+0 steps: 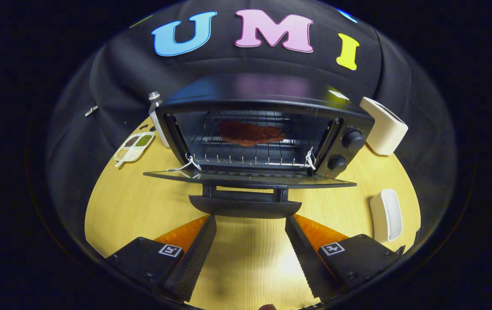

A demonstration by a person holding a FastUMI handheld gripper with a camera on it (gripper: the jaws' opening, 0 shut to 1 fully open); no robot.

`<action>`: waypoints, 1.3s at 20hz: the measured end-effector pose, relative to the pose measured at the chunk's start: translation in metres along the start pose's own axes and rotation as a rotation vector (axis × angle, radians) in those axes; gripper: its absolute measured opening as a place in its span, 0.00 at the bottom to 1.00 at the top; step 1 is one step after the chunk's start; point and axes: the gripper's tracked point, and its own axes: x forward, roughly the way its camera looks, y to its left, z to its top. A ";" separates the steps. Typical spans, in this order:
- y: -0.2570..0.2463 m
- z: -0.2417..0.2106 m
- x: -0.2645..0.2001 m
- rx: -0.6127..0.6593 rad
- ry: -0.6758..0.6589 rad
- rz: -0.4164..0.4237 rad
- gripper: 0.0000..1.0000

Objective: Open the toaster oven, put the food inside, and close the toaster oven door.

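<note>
A black toaster oven [267, 103] stands on the wooden table, straight ahead of me. Its glass door [250, 177] is folded down flat, and the door's black handle [246, 206] juts toward me. Inside, a reddish-brown slab of food [249, 132] lies on the wire rack [246, 157]. My gripper [250, 221] is open, with nothing between its two fingers. The fingertips sit just below the handle, one near each end of it, and whether they touch it I cannot tell.
A divided white dish of seeds [134, 147] and a bottle [156, 113] stand left of the oven. A cream box [384, 125] sits at its right rear. A white oblong holder [386, 214] lies on the table [116, 202] beside my right finger.
</note>
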 end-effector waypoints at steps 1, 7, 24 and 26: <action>0.000 0.007 0.001 0.002 -0.016 0.000 1.00; -0.002 0.070 -0.015 0.015 -0.142 -0.018 1.00; -0.038 0.197 -0.122 -0.031 -0.543 -0.051 0.99; -0.039 0.211 -0.142 -0.044 -0.580 -0.041 0.99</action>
